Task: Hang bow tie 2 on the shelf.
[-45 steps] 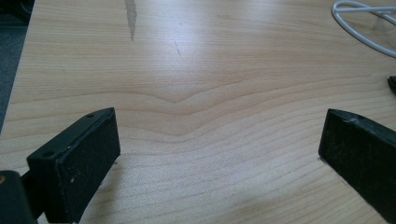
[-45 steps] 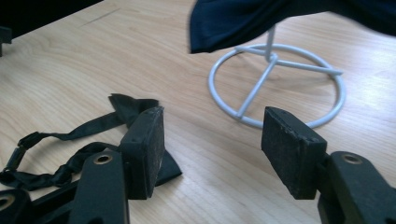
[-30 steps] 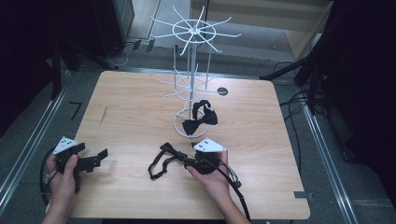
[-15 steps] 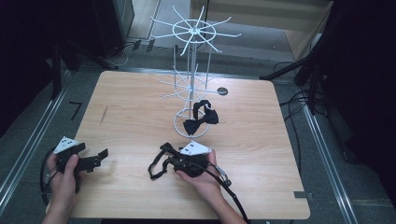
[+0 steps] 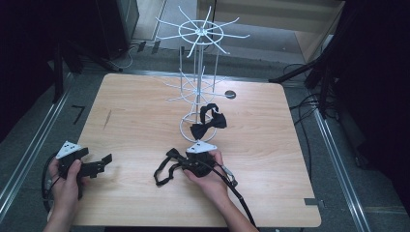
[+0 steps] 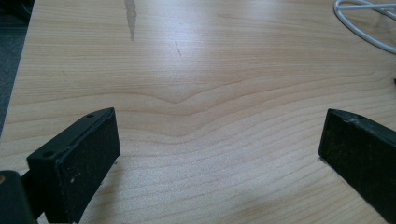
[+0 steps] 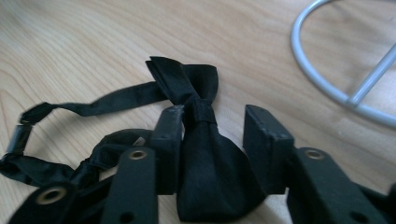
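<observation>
We are working at a pale wooden desk with a hand-held gripper in each hand. Our left hand-held gripper is resting near the desk's near left edge, its jaws standing wide apart over bare wood. Our right hand-held gripper is lying low at the middle of the desk, its jaws straddling the knot of a black bow tie; the left jaw is touching the knot while a gap is showing beside the right jaw, so the jaws are not closed on it. The tie's strap is looping out to the left across the wood. Just beyond, a second black bow tie is lying on the ring base of a white wire display stand.
</observation>
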`<state>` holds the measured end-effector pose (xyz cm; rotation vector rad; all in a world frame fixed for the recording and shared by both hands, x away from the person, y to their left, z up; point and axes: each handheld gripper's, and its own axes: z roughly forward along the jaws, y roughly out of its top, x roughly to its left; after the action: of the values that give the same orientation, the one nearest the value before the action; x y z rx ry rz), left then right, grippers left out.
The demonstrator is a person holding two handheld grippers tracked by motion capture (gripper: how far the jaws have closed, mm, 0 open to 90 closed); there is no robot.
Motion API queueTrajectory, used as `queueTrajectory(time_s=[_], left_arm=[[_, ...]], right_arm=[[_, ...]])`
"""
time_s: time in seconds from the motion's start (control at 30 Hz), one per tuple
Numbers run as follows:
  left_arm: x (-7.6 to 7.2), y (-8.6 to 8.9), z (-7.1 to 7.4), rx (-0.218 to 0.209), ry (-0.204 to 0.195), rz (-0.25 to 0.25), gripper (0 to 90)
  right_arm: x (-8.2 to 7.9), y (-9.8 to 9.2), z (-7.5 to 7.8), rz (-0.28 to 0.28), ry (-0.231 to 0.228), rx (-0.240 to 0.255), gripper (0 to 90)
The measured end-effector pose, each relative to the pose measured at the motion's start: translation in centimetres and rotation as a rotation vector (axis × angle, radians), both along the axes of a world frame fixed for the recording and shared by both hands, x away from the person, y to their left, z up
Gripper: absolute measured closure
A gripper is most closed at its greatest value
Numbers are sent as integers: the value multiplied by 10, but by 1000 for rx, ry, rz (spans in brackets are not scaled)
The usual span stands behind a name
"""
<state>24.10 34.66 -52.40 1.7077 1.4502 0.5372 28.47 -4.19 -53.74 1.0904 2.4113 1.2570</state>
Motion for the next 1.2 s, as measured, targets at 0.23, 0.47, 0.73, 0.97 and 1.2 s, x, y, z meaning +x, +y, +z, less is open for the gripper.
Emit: queueTrajectory(time_s=[0.23,0.47,0.73,0.97,1.2], left_arm=[[0,0,0,0,-1,2,0],[-1,-1,0,3,0,1,0],[-1,-1,0,2,-2,0,0],[-1,-1,0,4,-4,1,0],[-2,-1,0,6,-6,5,0]], right_arm=[[-3,-3,1,50,4,-48,771],[-11,-17,13,39,-50,15,778],[-19,-24,38,29,-141,95,779],[-24,-25,52,33,-180,130,779],[-28,-28,65,18,-209,163,778]])
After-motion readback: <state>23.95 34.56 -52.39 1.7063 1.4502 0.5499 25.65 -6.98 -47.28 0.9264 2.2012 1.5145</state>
